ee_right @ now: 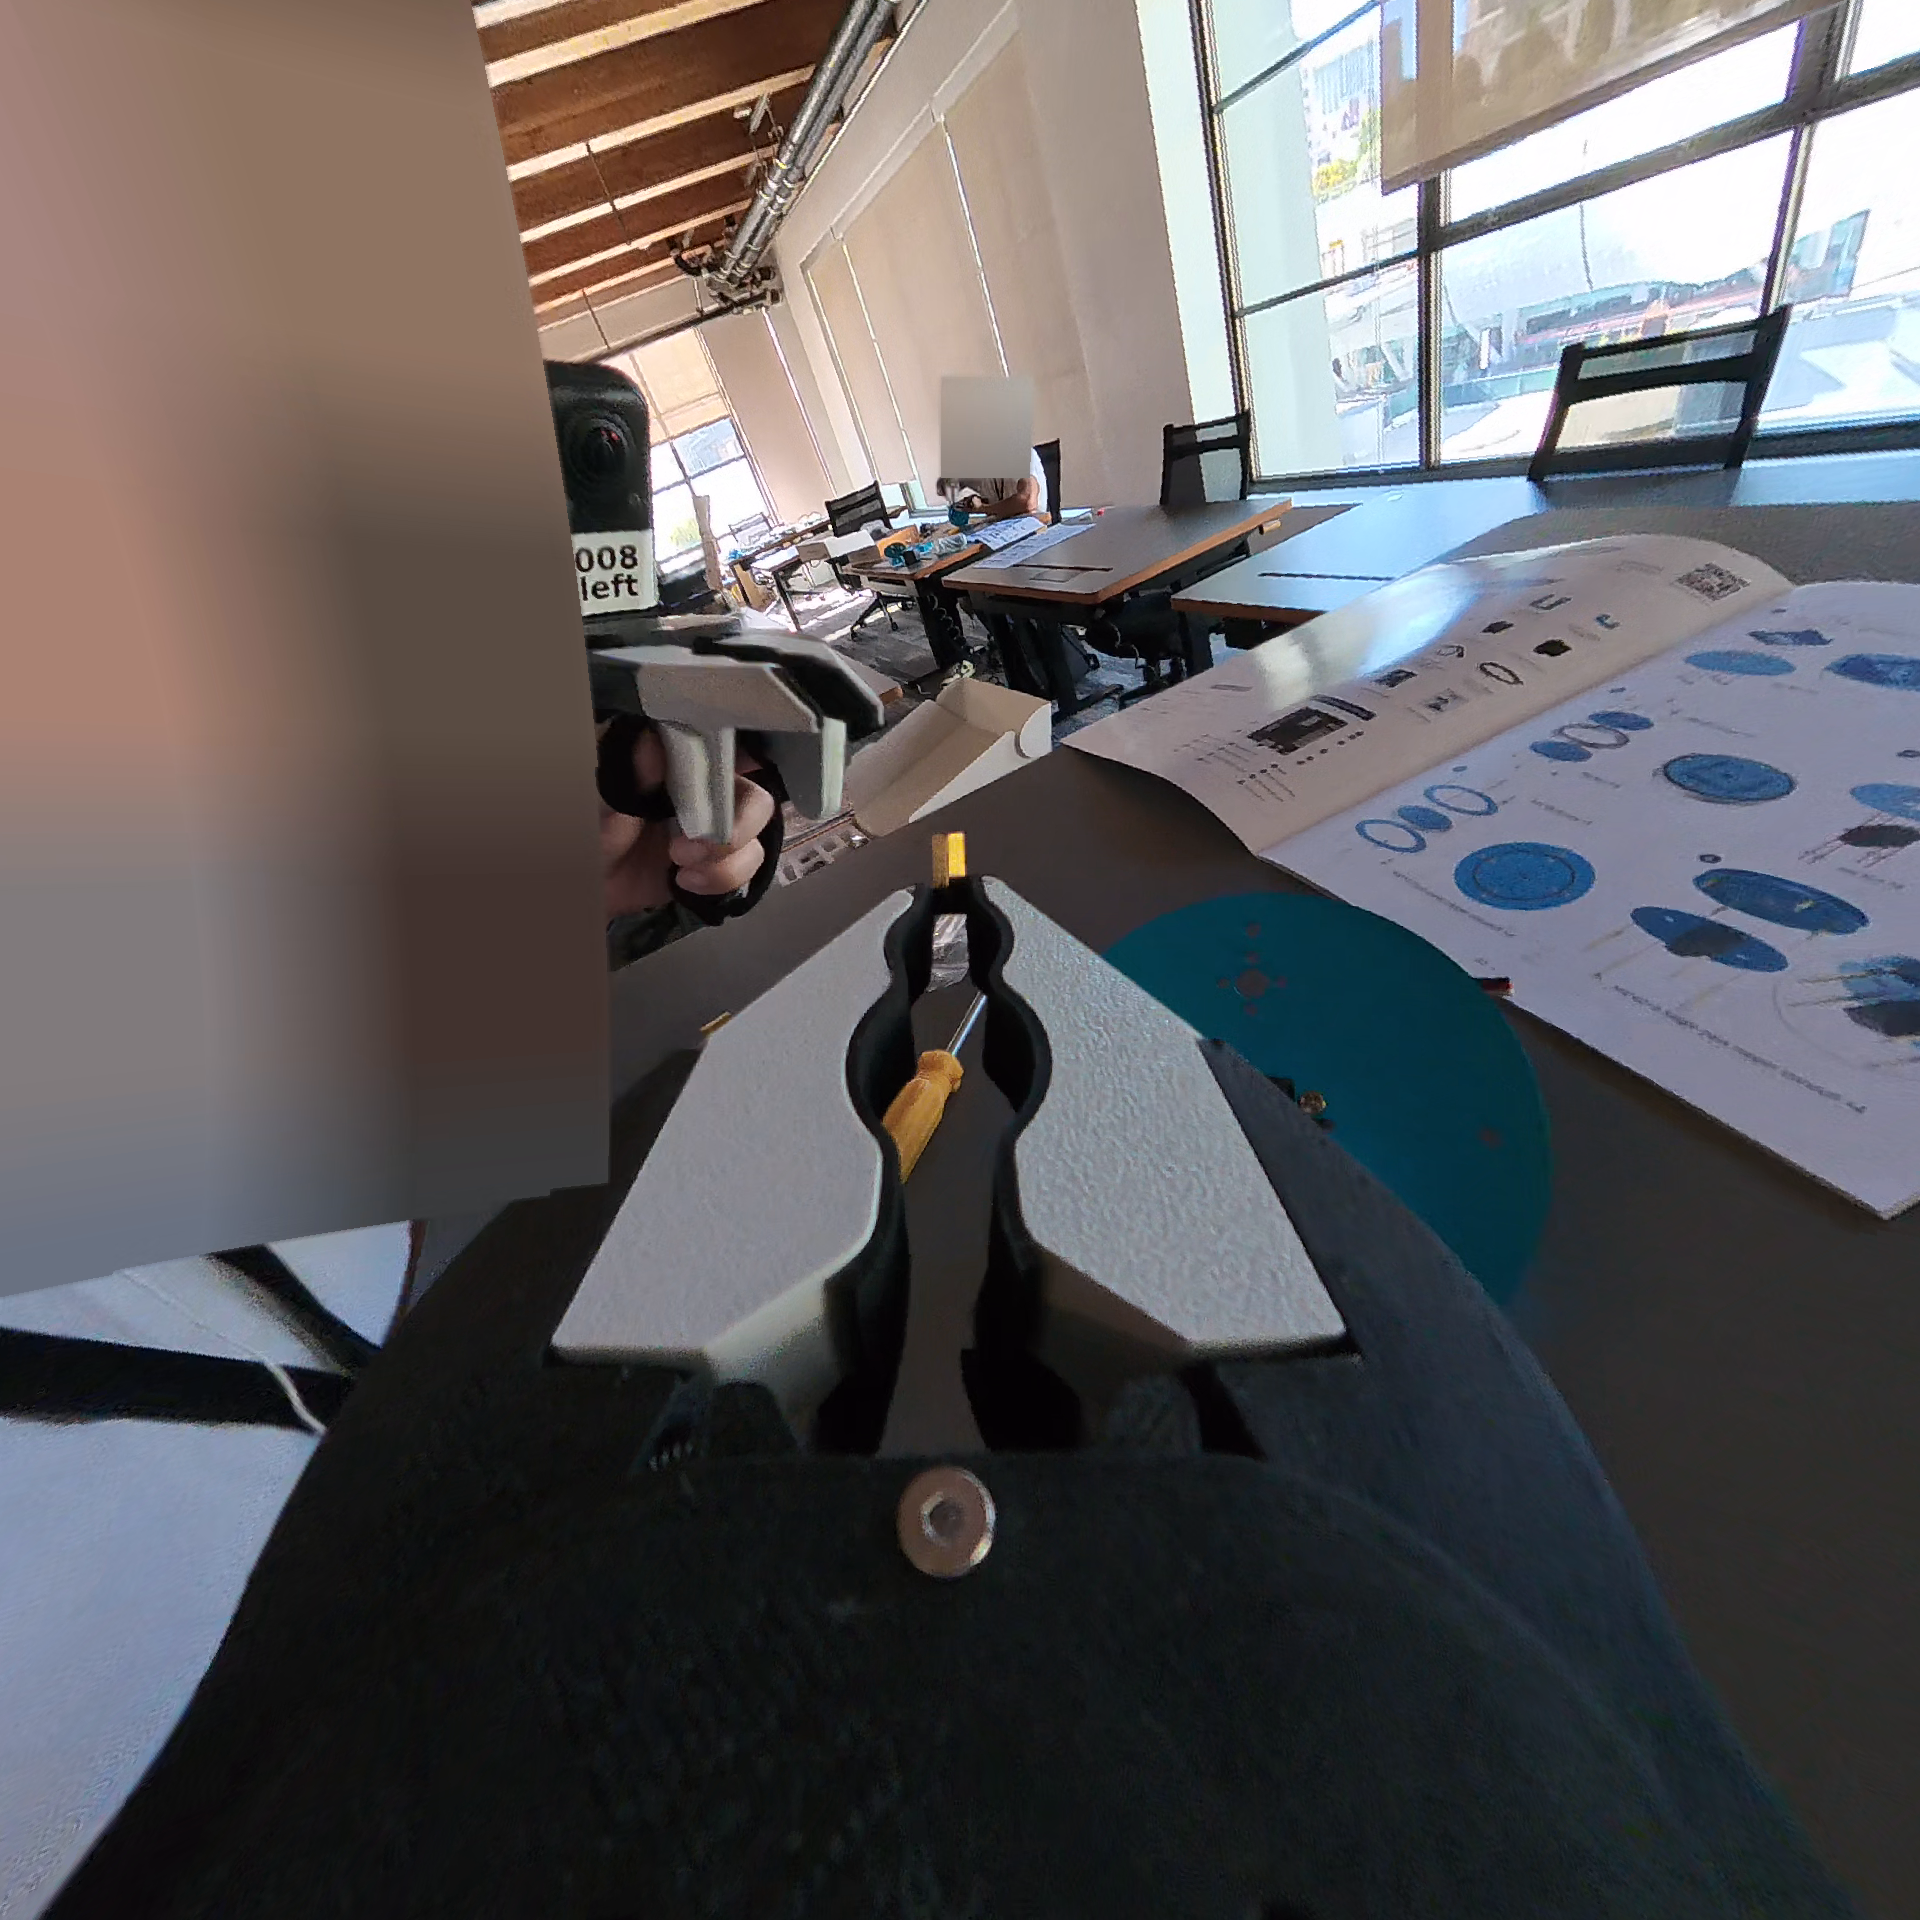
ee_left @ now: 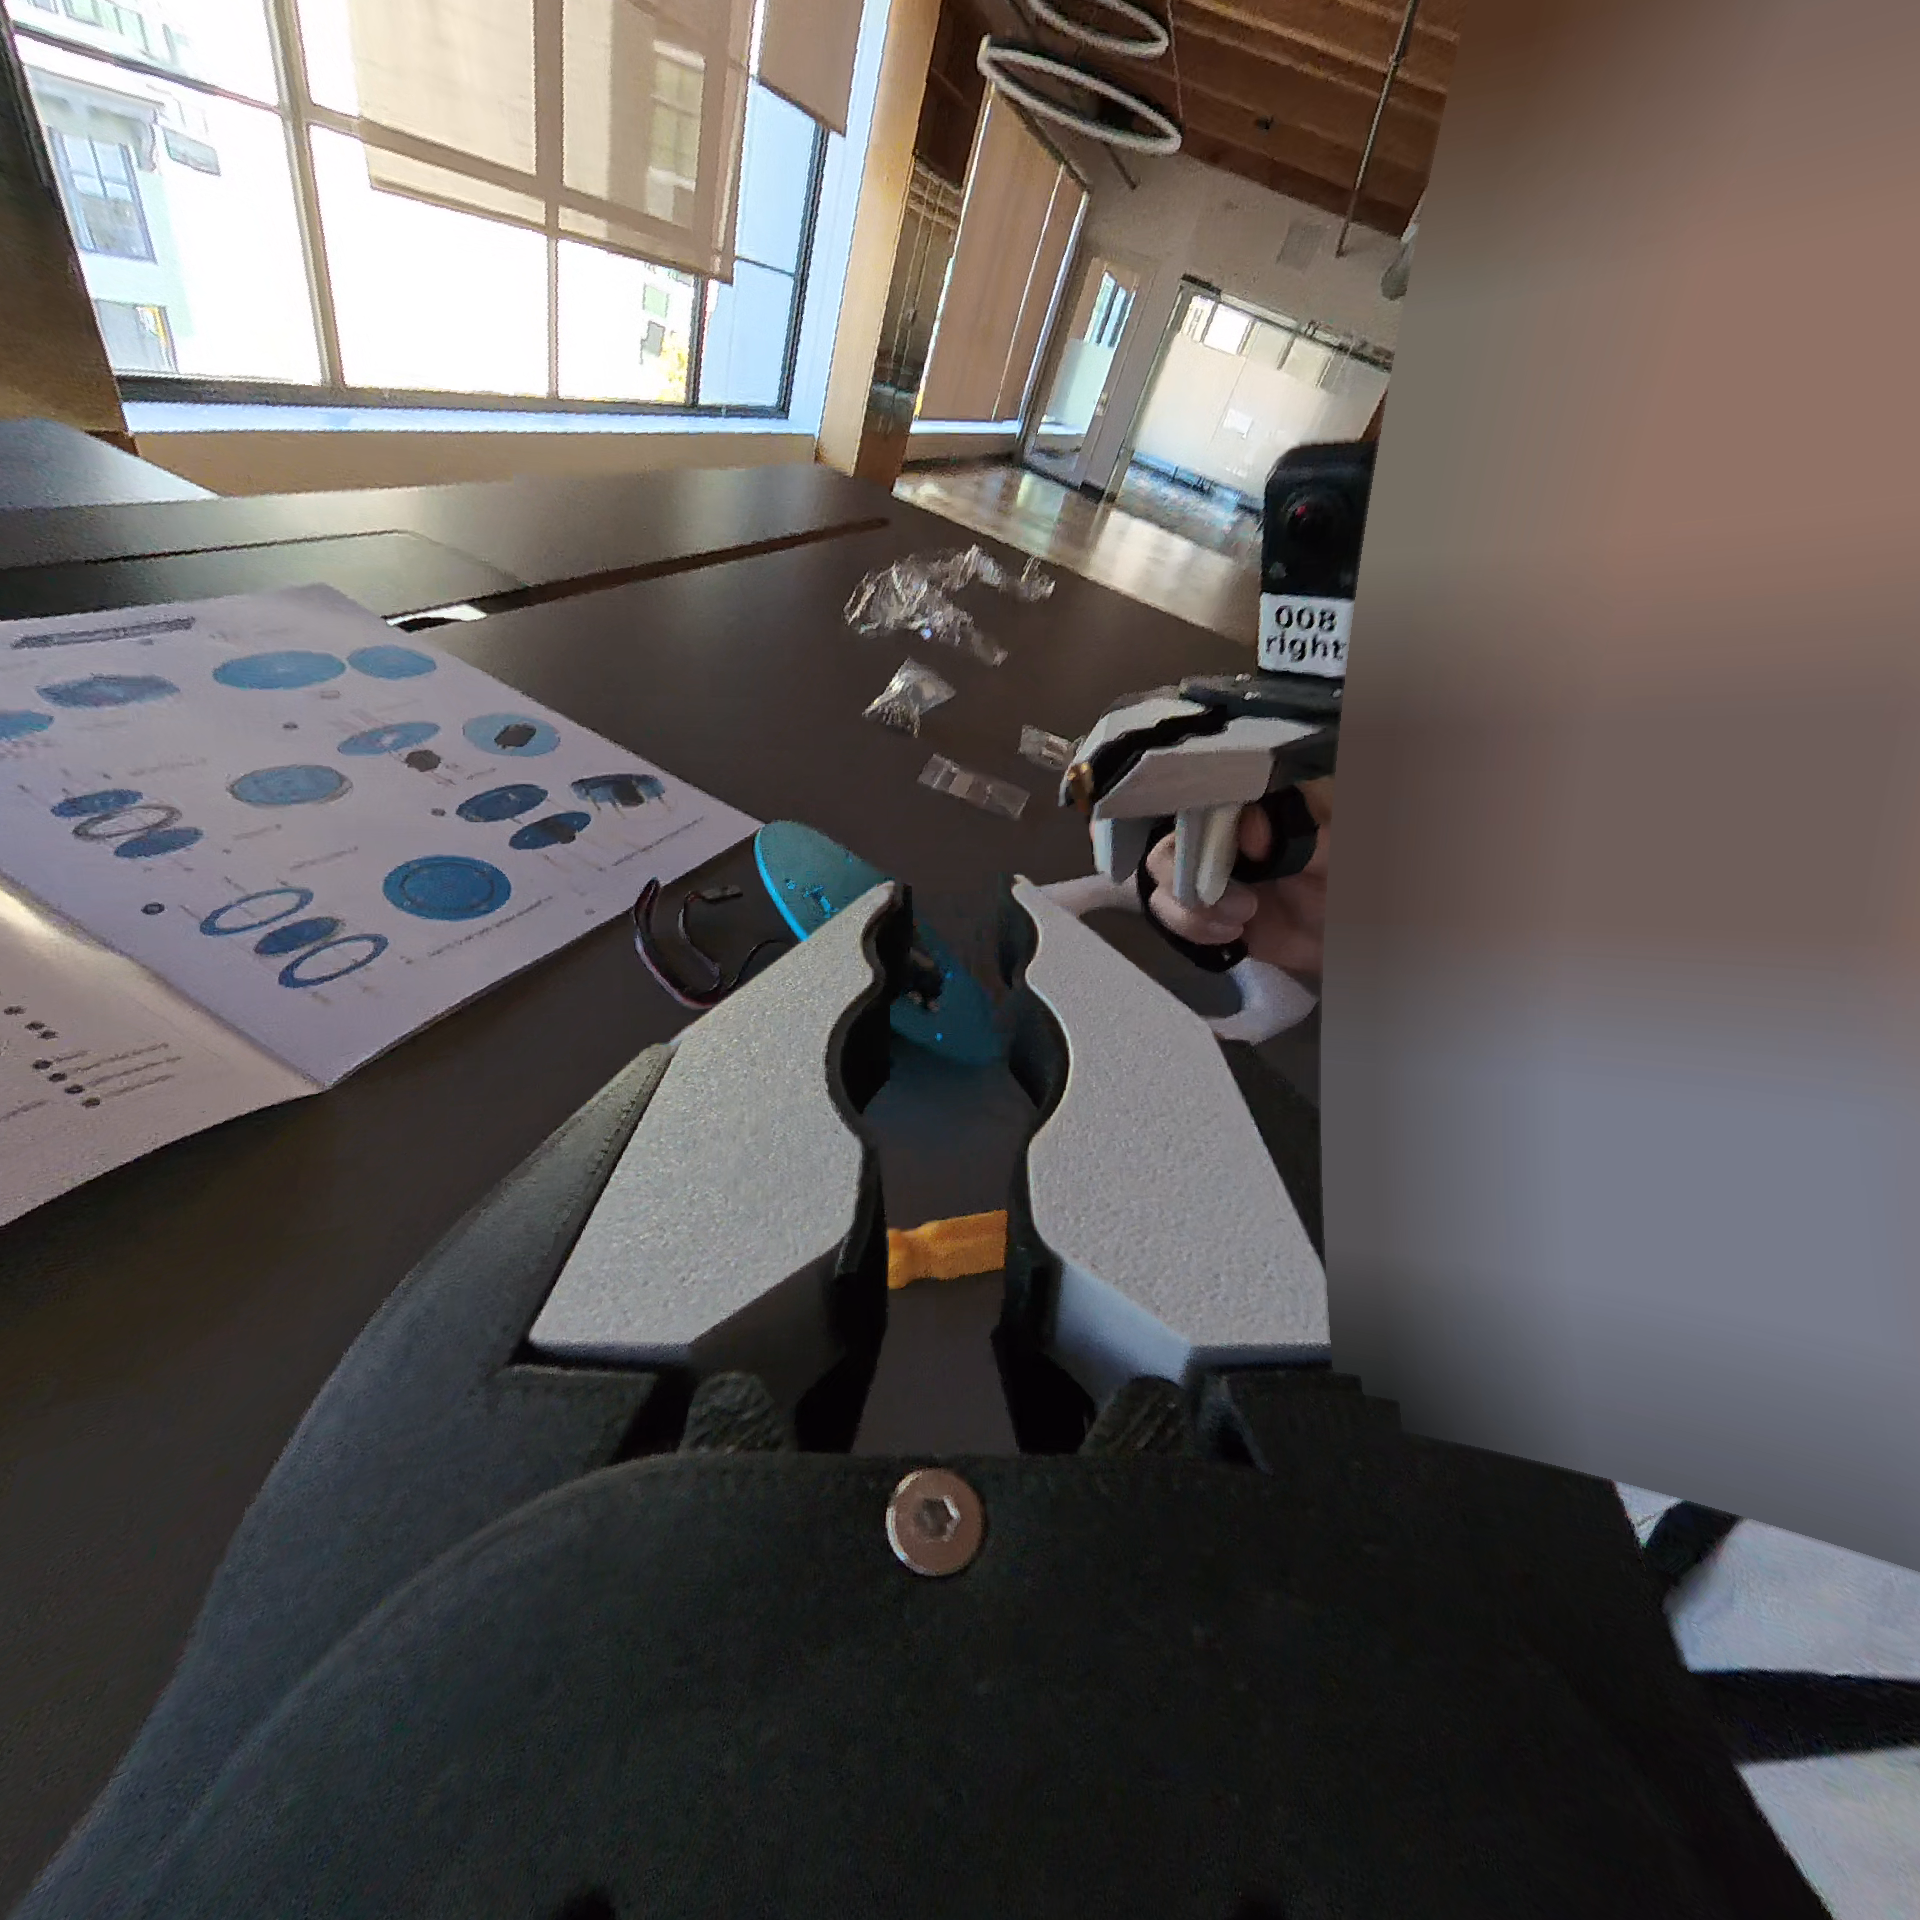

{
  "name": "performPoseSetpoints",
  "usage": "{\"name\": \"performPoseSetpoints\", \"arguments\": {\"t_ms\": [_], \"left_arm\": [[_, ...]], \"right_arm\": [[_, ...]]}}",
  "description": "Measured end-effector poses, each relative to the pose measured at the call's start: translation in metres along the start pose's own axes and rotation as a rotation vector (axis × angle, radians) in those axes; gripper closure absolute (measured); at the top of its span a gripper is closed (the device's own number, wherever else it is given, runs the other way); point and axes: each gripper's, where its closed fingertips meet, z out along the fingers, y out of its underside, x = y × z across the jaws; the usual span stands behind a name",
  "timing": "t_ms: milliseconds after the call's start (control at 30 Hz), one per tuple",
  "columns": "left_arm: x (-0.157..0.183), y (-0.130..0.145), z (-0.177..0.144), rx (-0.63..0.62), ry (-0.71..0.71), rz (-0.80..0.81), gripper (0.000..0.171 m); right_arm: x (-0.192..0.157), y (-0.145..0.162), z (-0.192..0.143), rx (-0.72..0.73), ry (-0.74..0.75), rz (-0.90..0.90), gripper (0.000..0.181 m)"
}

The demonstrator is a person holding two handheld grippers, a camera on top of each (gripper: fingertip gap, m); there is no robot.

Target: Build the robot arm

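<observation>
My right gripper (ee_right: 951,899) is shut on a small brass hex standoff (ee_right: 951,857), held above the dark table (ee_right: 1683,1403). It also shows in the left wrist view (ee_left: 1081,779), with the brass piece at its tip. My left gripper (ee_left: 956,899) is slightly open and empty, held above the table. A teal disc (ee_left: 831,873) with small holes lies on the table just beyond its fingertips; the disc also shows to the right of my right gripper (ee_right: 1351,1060). An orange-handled screwdriver (ee_right: 925,1101) lies on the table under both grippers.
An open instruction booklet (ee_left: 312,810) with blue diagrams lies on the left, beside the disc. A black wire with a connector (ee_left: 675,935) lies between them. Several clear plastic bags (ee_left: 925,603) lie farther off. A white cardboard box (ee_right: 956,748) stands beyond the table edge. My right fingertips sit around 9 cm from my left ones.
</observation>
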Motion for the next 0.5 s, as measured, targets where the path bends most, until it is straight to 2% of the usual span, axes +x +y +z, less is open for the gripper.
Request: {"name": "performPoseSetpoints", "arguments": {"t_ms": [167, 367, 500], "left_arm": [[0.026, -0.007, 0.012, 0.09, 0.011, -0.109, 0.142], [0.051, -0.009, 0.013, 0.255, 0.06, -0.243, 0.149], [0.068, -0.005, 0.01, 0.284, 0.122, -0.265, 0.155]], "right_arm": [[-0.026, -0.007, 0.016, 0.033, -0.062, 0.031, 0.176], [-0.057, -0.01, 0.024, 0.044, -0.108, 0.018, 0.177], [-0.07, -0.005, 0.026, 0.027, -0.147, 0.042, 0.177]]}}
